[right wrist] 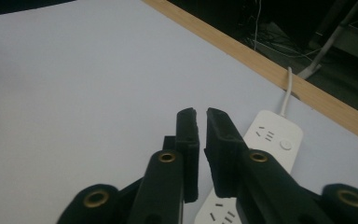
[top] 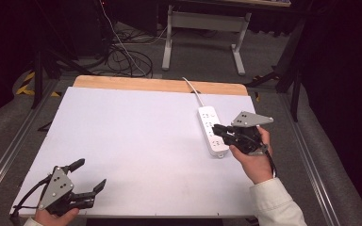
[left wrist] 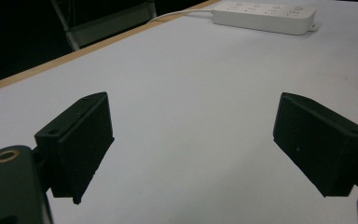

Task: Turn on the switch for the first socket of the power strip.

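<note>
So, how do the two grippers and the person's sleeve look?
Both the left gripper and the right gripper are black, each with two flat block-shaped jaws and a grey three-cornered plate on top, dotted with small holes. Brass-coloured rings sit at the jaw joints. A black cable trails from each. The sleeve is cream-white.

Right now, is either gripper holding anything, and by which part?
Nothing is held. The right gripper has its jaws nearly shut on air above the power strip; the left gripper stands open over the bare table.
</note>
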`<state>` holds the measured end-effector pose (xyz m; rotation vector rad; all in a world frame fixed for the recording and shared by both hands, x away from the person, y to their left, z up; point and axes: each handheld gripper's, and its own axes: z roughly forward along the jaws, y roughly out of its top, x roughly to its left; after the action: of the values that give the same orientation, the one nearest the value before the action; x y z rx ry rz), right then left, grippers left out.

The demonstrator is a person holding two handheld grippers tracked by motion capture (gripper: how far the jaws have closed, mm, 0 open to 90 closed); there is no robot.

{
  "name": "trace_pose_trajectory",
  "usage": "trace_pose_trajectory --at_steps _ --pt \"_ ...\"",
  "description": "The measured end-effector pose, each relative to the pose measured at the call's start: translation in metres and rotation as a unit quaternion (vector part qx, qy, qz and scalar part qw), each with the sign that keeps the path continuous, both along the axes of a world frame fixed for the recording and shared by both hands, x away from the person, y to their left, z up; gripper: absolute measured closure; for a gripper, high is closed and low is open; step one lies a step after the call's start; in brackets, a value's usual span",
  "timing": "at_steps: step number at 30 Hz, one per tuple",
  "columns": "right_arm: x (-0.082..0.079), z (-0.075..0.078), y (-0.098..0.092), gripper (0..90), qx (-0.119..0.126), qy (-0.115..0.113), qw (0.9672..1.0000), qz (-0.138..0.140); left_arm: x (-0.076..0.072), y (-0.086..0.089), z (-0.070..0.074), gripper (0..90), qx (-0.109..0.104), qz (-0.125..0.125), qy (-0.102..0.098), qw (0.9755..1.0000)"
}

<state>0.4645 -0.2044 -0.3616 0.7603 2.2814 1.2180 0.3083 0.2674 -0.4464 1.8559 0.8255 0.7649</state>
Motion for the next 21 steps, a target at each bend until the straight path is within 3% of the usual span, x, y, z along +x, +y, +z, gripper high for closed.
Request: trace_pose_trajectory --at_steps 3,10,15,21 --pt "0.008 0.004 0.000 90.0 0.000 0.002 1.0000 -0.004 0.000 0.000 0.000 12.5 0.001 0.000 0.000 1.0000" --pt "0.032 0.009 0.000 90.0 -0.004 0.017 0.9997 -0.020 0.001 0.000 0.000 12.5 0.002 0.001 0.000 1.0000" --pt "0.050 0.001 0.001 90.0 -0.003 0.022 0.9994 -0.026 0.000 0.000 0.000 12.5 -0.001 0.002 0.002 1.0000" --pt "0.074 -0.013 0.000 90.0 -0.004 0.036 0.9980 -0.051 0.001 0.001 0.000 12.5 0.001 0.001 0.002 1.0000"
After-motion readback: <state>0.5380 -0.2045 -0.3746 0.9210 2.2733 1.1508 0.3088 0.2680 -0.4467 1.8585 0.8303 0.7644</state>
